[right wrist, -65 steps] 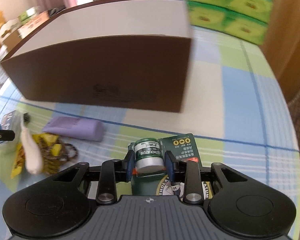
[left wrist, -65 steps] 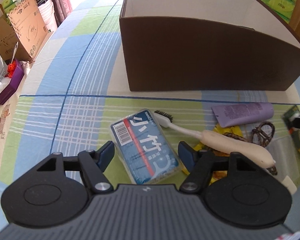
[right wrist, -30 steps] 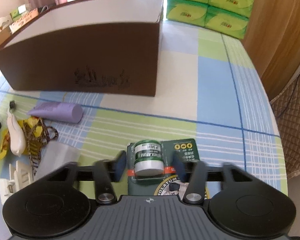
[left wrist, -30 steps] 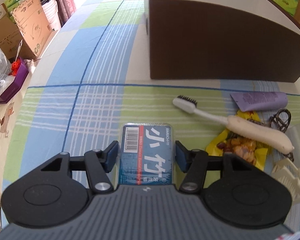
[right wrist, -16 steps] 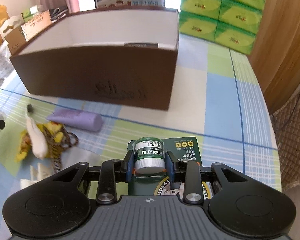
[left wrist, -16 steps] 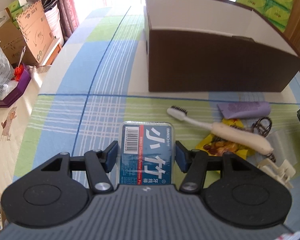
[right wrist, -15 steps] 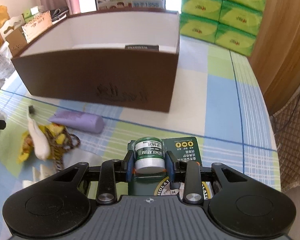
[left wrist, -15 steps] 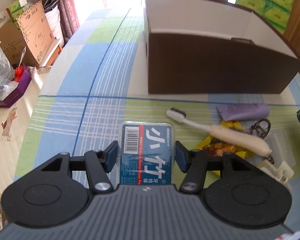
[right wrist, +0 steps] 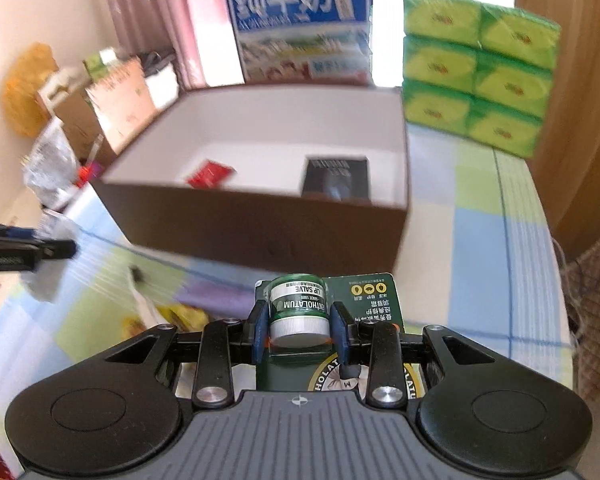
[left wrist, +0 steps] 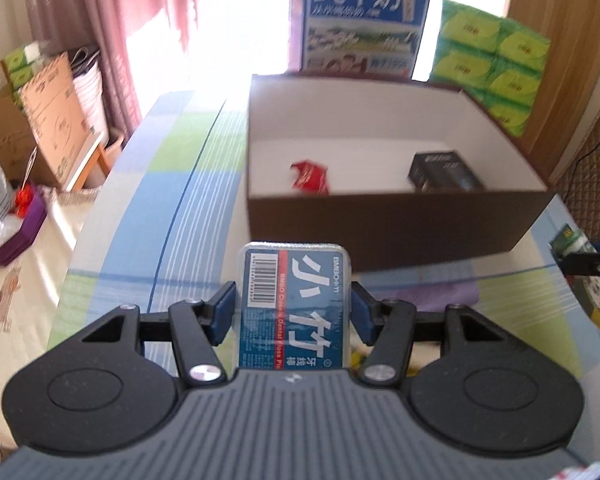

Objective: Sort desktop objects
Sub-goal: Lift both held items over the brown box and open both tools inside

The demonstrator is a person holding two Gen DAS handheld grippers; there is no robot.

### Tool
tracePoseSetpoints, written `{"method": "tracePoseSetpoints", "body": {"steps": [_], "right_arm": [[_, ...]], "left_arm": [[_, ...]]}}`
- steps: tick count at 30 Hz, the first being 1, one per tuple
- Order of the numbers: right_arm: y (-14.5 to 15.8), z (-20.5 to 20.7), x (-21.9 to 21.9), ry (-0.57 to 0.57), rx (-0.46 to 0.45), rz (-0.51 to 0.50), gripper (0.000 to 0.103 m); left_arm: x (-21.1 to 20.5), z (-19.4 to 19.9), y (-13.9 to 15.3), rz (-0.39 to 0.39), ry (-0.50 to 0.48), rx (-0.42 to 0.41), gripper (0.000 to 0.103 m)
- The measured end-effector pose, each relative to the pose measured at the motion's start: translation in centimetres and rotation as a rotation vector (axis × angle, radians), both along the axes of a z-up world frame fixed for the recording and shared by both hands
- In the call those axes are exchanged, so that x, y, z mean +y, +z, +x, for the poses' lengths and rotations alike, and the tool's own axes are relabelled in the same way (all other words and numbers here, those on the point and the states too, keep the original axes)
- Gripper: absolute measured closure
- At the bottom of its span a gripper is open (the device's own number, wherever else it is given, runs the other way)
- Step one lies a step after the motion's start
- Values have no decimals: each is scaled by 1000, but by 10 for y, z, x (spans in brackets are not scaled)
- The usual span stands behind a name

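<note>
With the blue floss box (left wrist: 295, 304) clamped in the left gripper (left wrist: 294, 314) and the lip salve pack (right wrist: 300, 312) in the right gripper (right wrist: 300, 330), both short of the brown box (left wrist: 396, 236), its front wall could be clipped.

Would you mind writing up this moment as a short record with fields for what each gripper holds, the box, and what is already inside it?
left gripper: shut on the blue dental floss pick pack, held in the air in front of the box
right gripper: shut on the green lip salve pack, also lifted
brown box: open top, white inside, on the checked tablecloth
in the box: red wrapper at left, black carton at right
behind the box: milk carton case, green tissue packs
</note>
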State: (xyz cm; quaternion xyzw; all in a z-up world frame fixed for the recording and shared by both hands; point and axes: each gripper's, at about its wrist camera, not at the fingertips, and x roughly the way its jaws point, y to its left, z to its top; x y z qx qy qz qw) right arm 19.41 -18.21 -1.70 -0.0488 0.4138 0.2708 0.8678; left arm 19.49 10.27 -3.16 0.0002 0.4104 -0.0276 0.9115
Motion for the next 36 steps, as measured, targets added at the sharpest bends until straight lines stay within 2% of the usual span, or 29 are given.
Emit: {"method": "tracePoseSetpoints", "body": {"steps": [7, 11, 18, 26, 36], "right_arm": [[32, 30, 26, 49, -39, 90, 73], [44, 60, 48, 64, -95, 86, 73], [38, 125, 74, 21, -111, 81, 73], [1, 199, 87, -35, -58, 13, 73], [-24, 237, 93, -50, -26, -27, 73]], "left_arm": [[-14, 38, 26, -25, -45, -63, 49], [-26, 72, 39, -20, -74, -93, 49], [-38, 139, 42, -25, -83, -101, 49], [-50, 212, 11, 18, -98, -27, 49], [-56, 273, -35, 104, -81, 72, 49]]}}
